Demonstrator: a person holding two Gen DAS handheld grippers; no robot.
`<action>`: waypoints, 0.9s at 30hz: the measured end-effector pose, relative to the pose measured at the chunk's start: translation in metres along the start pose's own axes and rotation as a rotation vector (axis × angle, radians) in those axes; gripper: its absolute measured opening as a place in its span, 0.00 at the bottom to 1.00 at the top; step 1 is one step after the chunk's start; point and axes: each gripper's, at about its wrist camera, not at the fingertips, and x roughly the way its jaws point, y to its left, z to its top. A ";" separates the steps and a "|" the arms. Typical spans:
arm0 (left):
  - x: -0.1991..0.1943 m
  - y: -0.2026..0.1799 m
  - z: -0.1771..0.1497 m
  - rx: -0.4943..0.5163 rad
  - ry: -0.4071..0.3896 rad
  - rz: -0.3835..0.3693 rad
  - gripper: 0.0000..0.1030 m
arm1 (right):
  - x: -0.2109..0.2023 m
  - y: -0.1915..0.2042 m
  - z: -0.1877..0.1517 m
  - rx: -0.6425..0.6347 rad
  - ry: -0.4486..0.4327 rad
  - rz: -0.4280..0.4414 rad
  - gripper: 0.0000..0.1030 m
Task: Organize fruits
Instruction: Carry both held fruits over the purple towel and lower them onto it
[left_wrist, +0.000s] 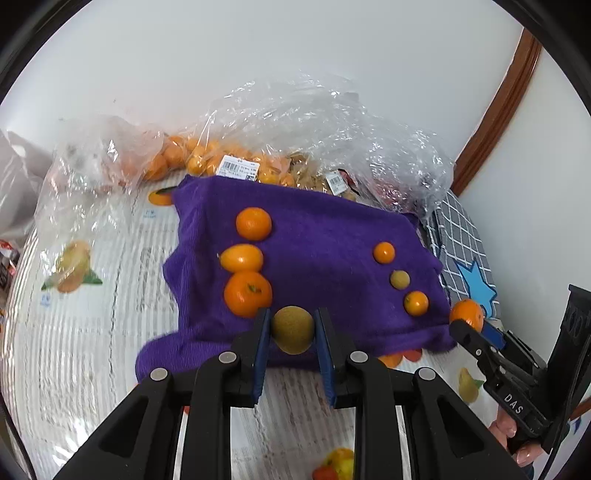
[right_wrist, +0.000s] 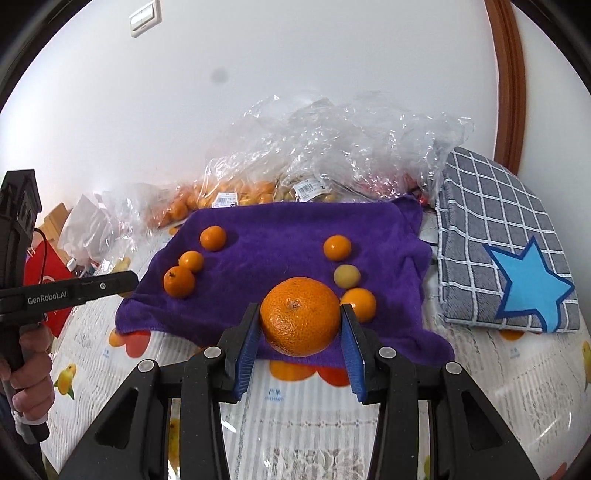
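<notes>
We see a purple towel (right_wrist: 280, 236) spread mid-frame on a fruit-printed worktop (right_wrist: 314, 424) against a white wall (right_wrist: 295, 55), with plastic bags of fruit (right_wrist: 332, 147) crowding its far edge and a checked cushion (right_wrist: 495, 236) at right. Our left hand-held gripper (left_wrist: 291, 330) grips a greenish-brown fruit (left_wrist: 292, 329) at the towel's near edge beside three oranges (left_wrist: 248, 294). Our right hand-held gripper (right_wrist: 300, 321) clamps a large orange (right_wrist: 300, 315) beside three small fruits (right_wrist: 346, 275); the towel's centre lies bare.
</notes>
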 end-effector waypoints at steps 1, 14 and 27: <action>0.003 0.000 0.004 0.001 0.001 0.004 0.22 | 0.004 -0.001 0.001 0.003 0.004 0.004 0.41; 0.050 -0.006 0.046 0.029 0.039 0.027 0.22 | 0.050 -0.003 0.015 0.002 0.038 0.033 0.41; 0.101 -0.008 0.064 0.074 0.102 0.030 0.22 | 0.089 0.012 0.016 -0.096 0.099 0.008 0.41</action>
